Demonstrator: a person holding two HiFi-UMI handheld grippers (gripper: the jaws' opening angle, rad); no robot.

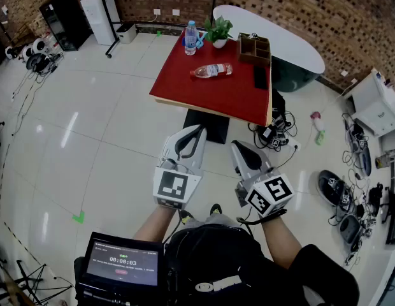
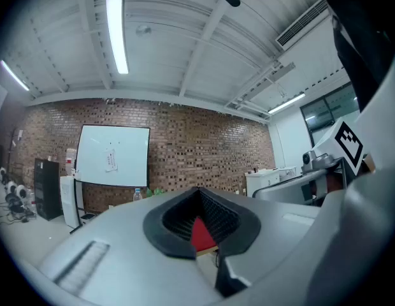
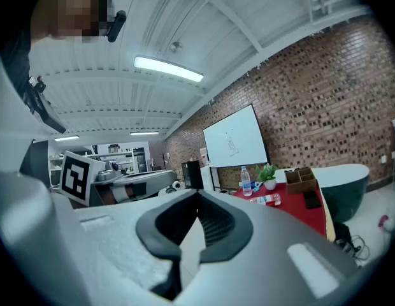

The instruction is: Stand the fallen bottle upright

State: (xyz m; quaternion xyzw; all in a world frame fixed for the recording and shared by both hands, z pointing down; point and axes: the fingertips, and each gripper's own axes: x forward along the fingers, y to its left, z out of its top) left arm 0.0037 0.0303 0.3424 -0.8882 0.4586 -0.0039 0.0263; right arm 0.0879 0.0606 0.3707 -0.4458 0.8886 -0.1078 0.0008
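Two sets of fingers are closed tip to tip with nothing between them: the dark fingers [image 2: 169, 225] of the left gripper [image 1: 197, 130] and those [image 3: 223, 231] of the right gripper [image 1: 239, 145]. Both grippers are held level, side by side, in front of the person's body over the pale tiled floor [image 1: 89, 139]. They point toward a red bench [image 1: 210, 97] that stands well apart from them across the floor. The fallen bottle [image 1: 211, 71], clear plastic, lies on its side near the middle of the bench top. Behind it, at the far edge, an upright bottle [image 1: 190, 37] stands just beside a potted plant [image 1: 218, 30]. A wooden box [image 1: 253, 48] sits toward the far right corner, with a flat black object [image 1: 260, 77] lying in front of it. Beyond the bench rise a brick wall [image 1: 287, 5] and a whiteboard [image 2: 113, 155].
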